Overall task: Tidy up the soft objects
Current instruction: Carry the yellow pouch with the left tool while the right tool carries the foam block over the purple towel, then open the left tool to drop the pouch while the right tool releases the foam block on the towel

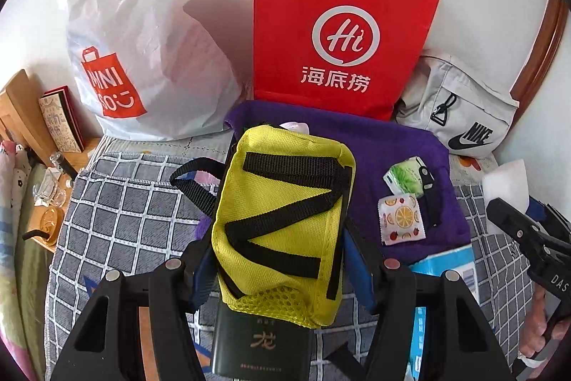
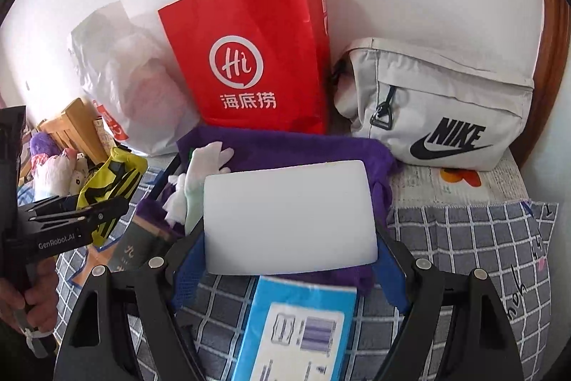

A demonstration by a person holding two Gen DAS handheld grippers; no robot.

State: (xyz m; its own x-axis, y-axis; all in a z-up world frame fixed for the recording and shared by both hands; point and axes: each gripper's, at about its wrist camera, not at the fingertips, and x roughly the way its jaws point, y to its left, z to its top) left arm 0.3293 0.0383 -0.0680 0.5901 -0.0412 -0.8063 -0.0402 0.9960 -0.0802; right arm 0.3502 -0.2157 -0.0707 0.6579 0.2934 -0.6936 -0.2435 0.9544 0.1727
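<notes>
Left tool (image 1: 282, 231): clamped on the yellow woven-fabric pouch with black webbing straps (image 1: 285, 220), lifted above the grey checked cloth (image 1: 135, 202) covering the surface. A dark green box with gold characters (image 1: 262, 341) sits below the pouch's mesh end; contact between them cannot be told.

Right tool (image 2: 291, 220): gripping a white rectangular foam block (image 2: 289, 216) across its 2 long sides, held over the purple fleece cloth (image 2: 303, 149).

Step in hand, judged: both soft items carried toward a storage spot. Keep the squeeze light on the foam so it does not buckle, and mind the pouch's loose strap loop snagging.

Containers: red paper carrier bag with white cord handles (image 2: 249, 59), upright against the wall, contents hidden. White crumpled plastic shopping bag (image 1: 142, 41), bulging, contents unclear. Pale grey Nike waist bag (image 2: 439, 116), zipped. On the purple cloth: 2 small printed sachets (image 1: 401, 202) and white gloves (image 2: 210, 159). Blue-and-white carton (image 2: 299, 327) lies nearest the camera.
</notes>
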